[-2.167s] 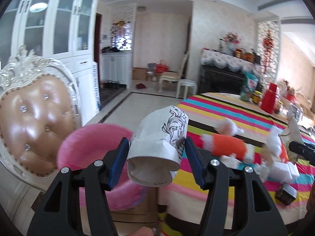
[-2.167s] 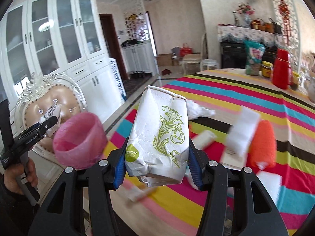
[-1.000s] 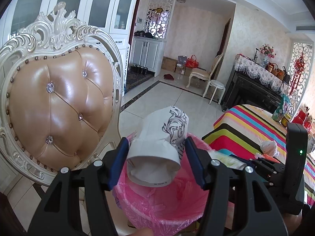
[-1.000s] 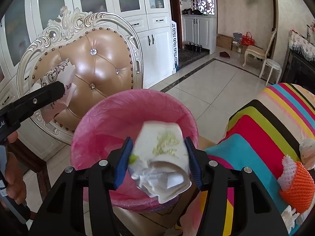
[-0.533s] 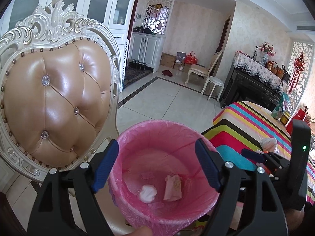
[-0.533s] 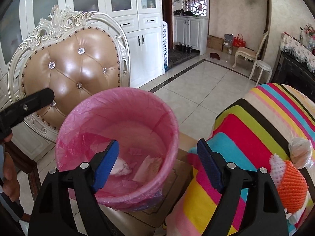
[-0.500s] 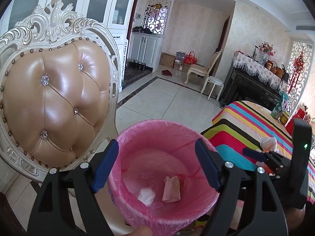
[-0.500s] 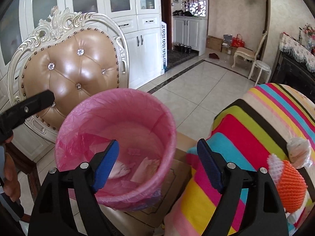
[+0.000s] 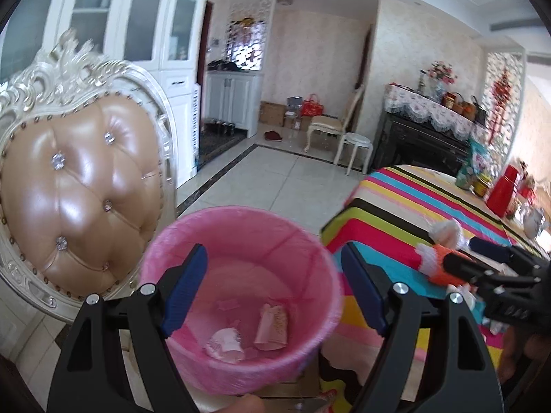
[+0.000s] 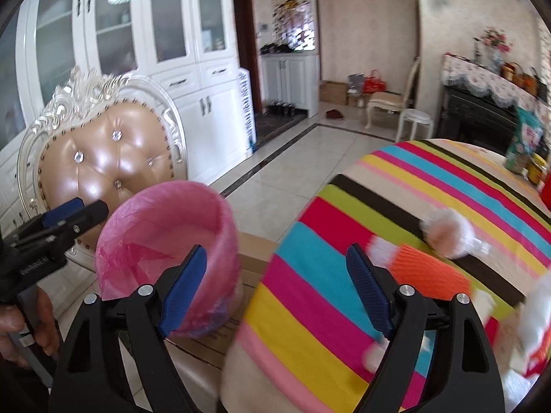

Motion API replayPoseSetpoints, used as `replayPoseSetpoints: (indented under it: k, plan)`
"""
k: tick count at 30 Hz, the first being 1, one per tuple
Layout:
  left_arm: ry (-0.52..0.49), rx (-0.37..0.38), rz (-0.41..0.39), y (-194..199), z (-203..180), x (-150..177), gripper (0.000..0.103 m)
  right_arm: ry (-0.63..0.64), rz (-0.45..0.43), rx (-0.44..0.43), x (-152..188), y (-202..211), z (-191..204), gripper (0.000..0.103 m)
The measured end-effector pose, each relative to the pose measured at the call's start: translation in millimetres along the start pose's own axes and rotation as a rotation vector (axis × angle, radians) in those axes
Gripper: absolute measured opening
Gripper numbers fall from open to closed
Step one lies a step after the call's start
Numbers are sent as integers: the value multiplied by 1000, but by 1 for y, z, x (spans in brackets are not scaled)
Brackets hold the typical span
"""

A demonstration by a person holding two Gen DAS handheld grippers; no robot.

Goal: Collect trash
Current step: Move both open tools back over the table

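A pink-lined trash bin point(image 9: 237, 215) stands below my left gripper point(image 9: 272, 251), which is open and empty above it. Two crumpled paper bags point(image 9: 272, 325) lie at the bottom of the bin. My right gripper point(image 10: 275, 253) hovers over the edge of the striped table point(image 10: 344, 227); its jaws are opening with nothing between them. In the right wrist view the bin point(image 10: 165, 227) sits at lower left, with the left gripper point(image 10: 93, 208) beside it. An orange foam net point(image 10: 430, 275) and a white foam net point(image 10: 447, 229) lie on the cloth. The right gripper point(image 9: 459, 252) shows near the orange net point(image 9: 442, 268).
A tufted leather chair point(image 9: 79, 186) with a carved white frame stands left of the bin. The bin rests on a cardboard box point(image 10: 256, 251). White cabinets point(image 10: 193, 69) line the left wall. A red container point(image 9: 502, 191) and jars stand far back on the table.
Both grippers let go of their paper bags, which now lie in the bin, and both jaws have spread wide. Both views have swung right, from the bin toward the table.
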State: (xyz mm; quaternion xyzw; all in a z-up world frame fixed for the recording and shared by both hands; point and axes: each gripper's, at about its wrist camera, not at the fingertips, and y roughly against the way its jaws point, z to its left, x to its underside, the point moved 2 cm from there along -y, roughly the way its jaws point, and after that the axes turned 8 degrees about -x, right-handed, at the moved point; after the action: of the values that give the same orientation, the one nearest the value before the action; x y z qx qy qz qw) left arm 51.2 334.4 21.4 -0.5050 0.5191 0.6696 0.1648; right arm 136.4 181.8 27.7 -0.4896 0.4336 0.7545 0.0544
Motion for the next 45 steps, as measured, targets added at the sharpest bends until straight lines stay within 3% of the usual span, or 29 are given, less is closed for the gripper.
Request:
replayPoseSetpoints:
  k: [5,13,22,34,45]
  plan:
    - [-46,55,-19,16,-46,12,77,-35,-55,66,23,57,-37,82]
    - [-129,162,-20,32,-120,30,77,-90,-101,247,74,137,-109,85]
    - [-204,281,38,36,-192,61,74,-201,-91,376,131,190,-175,85]
    - [-291,387,74,35,-270,83,74,-341,-33,448,177,203,-243,85]
    - [-312,434,97,31,-291,89,74,-414,34,489,191,190,-270,85]
